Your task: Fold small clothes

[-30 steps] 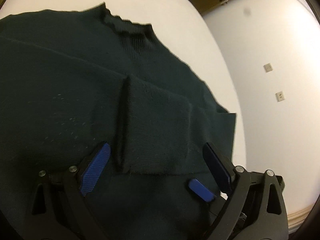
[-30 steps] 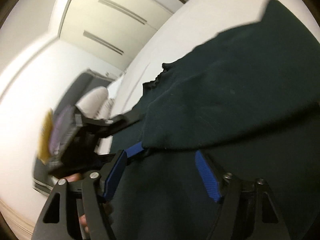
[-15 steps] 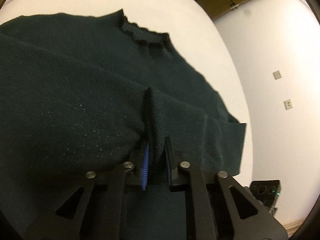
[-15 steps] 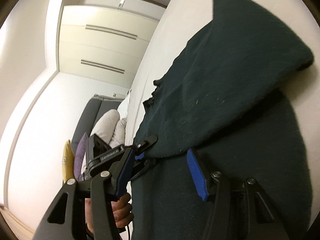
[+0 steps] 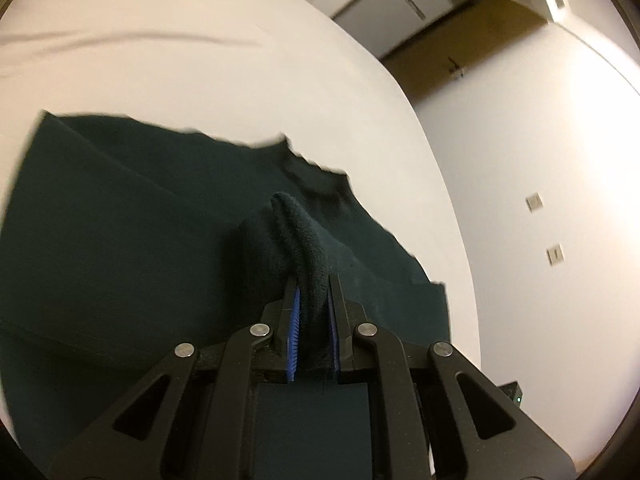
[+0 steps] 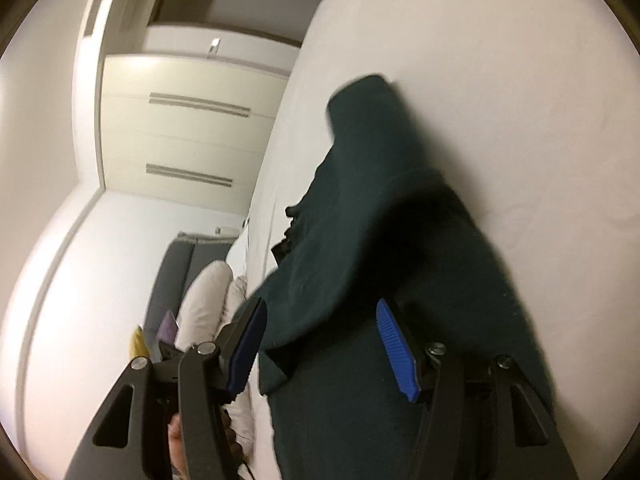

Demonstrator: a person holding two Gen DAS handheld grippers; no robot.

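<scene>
A dark green knit sweater [image 5: 120, 232] lies on a white bed [image 5: 200, 60], its ribbed collar [image 5: 316, 172] toward the far side. My left gripper [image 5: 314, 300] is shut on a bunched fold of the sweater [image 5: 296, 232] and lifts it off the bed. In the right wrist view the sweater [image 6: 360, 208] rises in a raised fold. My right gripper [image 6: 324, 344] is open, its blue pads [image 6: 396, 348] on either side of a hanging edge of the cloth, not closed on it.
The white bed [image 6: 500, 80] spreads to the right. A grey sofa with white cushions [image 6: 208, 296] stands beyond the bed edge, with white wardrobe doors [image 6: 180, 132] behind. A white wall with sockets [image 5: 544, 228] lies to the right in the left wrist view.
My left gripper closed on the sweater's folded sleeve edge and lifted it toward the collar. My right gripper stayed open while the cloth rose in front of it.
</scene>
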